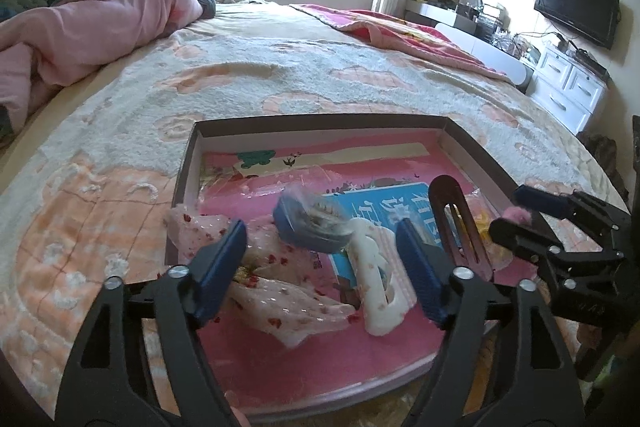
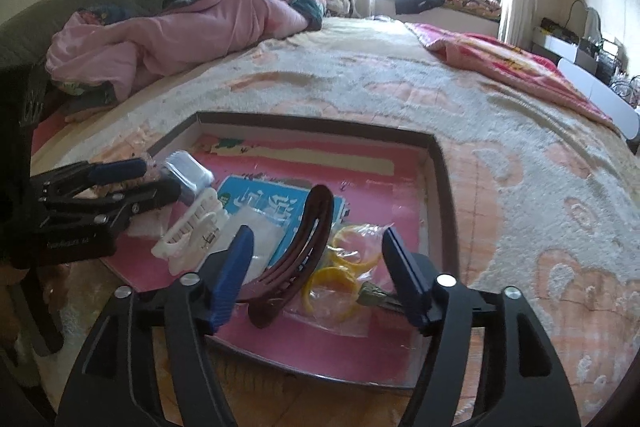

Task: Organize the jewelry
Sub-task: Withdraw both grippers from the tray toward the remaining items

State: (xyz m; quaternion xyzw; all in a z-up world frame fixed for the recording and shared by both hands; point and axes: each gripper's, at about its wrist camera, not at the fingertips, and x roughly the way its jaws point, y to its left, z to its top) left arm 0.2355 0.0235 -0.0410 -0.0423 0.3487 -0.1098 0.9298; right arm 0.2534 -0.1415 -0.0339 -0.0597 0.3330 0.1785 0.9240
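A shallow dark-rimmed box (image 1: 320, 121) with a pink lining lies on the bed. In it are a white claw hair clip (image 1: 376, 267), a blue round case in clear wrap (image 1: 308, 223), a long dark brown hair clip (image 1: 456, 219) and red-dotted plastic bags (image 1: 280, 291). My left gripper (image 1: 320, 251) hangs open over the case and white clip, touching neither. In the right wrist view my right gripper (image 2: 320, 247) is open astride the brown clip (image 2: 304, 247), with bagged yellow bangles (image 2: 336, 279) beside it. The box rim (image 2: 320, 126) and my left gripper (image 2: 148, 179) show there too.
The box rests on a fluffy peach and cream bedspread (image 1: 280, 67). A bunched pink quilt (image 1: 100, 23) lies far left and a folded pink blanket (image 1: 408, 35) far right. White drawers (image 1: 568, 87) and a wall television (image 1: 576, 5) stand beyond the bed's right edge.
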